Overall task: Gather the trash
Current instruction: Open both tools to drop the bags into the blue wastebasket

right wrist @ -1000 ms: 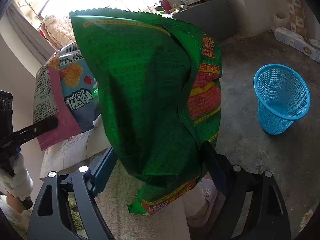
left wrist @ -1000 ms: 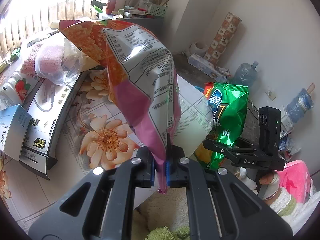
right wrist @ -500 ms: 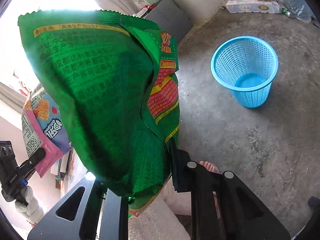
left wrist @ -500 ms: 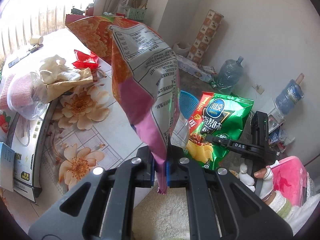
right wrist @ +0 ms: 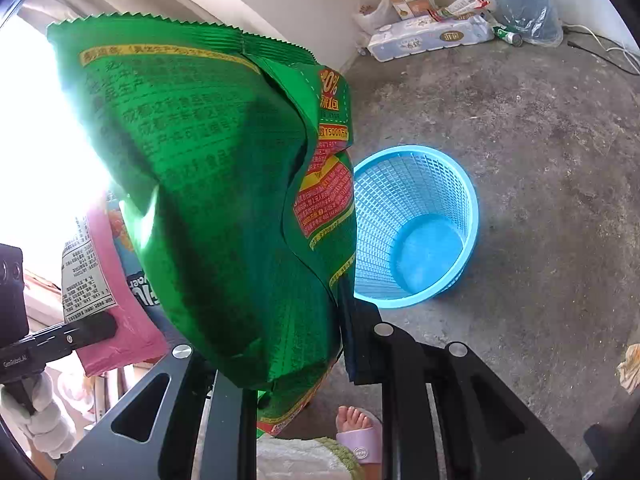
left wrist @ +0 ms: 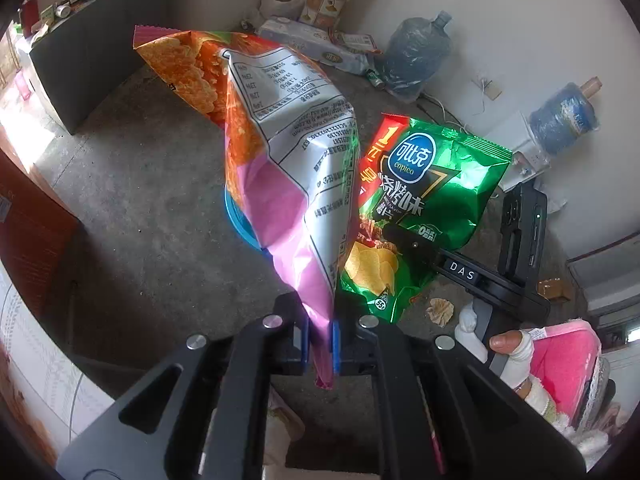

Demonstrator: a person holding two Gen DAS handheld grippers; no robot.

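The green chip bag (right wrist: 224,208) hangs clamped in the right claw (right wrist: 296,356), whose jaws have just been closing on its lower edge. The pink snack bag (left wrist: 280,184) is pinched in the nearly shut left claw (left wrist: 319,340). The view has swung from the worktop to the floor: the blue basket (right wrist: 416,224) now lies just ahead of both claws. Judgement: carrying is nearly done; release over the basket remains.
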